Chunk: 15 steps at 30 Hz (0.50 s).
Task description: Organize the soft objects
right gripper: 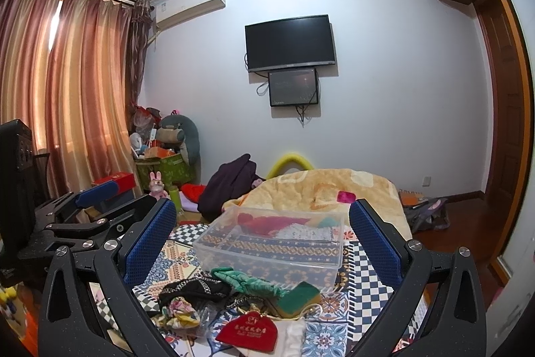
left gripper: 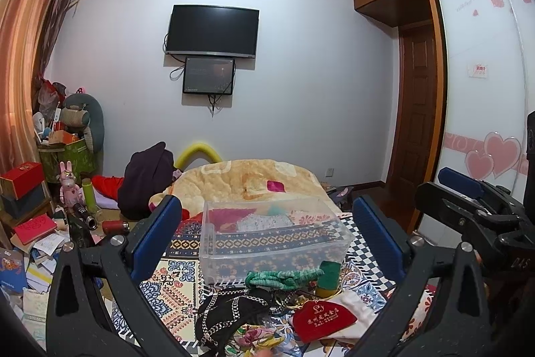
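You are holding both tools level above the patterned bedspread (left gripper: 174, 286), side by side, facing the clear plastic bin (left gripper: 274, 243). The left gripper (left gripper: 267, 240) is standing wide open, gripping nothing; the right gripper (right gripper: 264, 240) likewise, jaws spread and empty — likely a ready stance before a first pick. The soft items are lying in a heap just in front of the bin: one green knit piece (right gripper: 247, 281), one black chain-trimmed cloth (right gripper: 192, 288), one floral scrunchie (right gripper: 179, 311), one red pouch (right gripper: 249, 332), one white pouch (right gripper: 294, 337), one green-and-yellow sponge (right gripper: 299, 298). Some fabrics — count unclear — are already sitting inside the bin.
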Tool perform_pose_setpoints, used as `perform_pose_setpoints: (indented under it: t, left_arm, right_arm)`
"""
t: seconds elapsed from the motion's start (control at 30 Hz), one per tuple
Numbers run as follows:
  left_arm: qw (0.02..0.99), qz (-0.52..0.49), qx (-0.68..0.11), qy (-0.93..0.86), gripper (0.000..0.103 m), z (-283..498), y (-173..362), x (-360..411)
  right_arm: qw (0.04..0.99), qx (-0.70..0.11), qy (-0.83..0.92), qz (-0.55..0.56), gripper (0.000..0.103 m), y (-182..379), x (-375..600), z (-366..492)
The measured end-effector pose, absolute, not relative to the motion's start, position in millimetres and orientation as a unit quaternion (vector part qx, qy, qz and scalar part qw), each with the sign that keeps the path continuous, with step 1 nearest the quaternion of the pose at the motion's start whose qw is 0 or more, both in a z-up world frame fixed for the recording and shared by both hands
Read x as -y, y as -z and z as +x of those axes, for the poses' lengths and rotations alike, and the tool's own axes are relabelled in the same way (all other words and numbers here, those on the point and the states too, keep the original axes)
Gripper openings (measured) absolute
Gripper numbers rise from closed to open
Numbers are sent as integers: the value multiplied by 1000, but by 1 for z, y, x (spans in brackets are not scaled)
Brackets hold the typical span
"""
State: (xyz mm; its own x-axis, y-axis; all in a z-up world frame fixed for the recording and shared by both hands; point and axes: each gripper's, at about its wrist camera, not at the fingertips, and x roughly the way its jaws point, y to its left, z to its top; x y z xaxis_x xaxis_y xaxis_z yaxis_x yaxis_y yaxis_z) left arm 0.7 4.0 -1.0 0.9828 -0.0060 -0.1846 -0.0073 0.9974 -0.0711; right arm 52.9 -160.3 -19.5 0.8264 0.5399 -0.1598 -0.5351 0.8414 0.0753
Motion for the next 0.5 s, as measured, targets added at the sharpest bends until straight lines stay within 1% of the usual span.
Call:
perform_pose_setpoints:
  t: [0.2, 0.5]
  left_arm:
    - [989, -44, -139, 7, 103, 21, 24, -12]
    - [969, -78, -235, 6, 103, 59, 83, -32]
  right_arm:
    - [954, -125, -271, 10, 103, 41, 161, 74]
    - [943, -201, -266, -3, 103, 84, 155, 105]
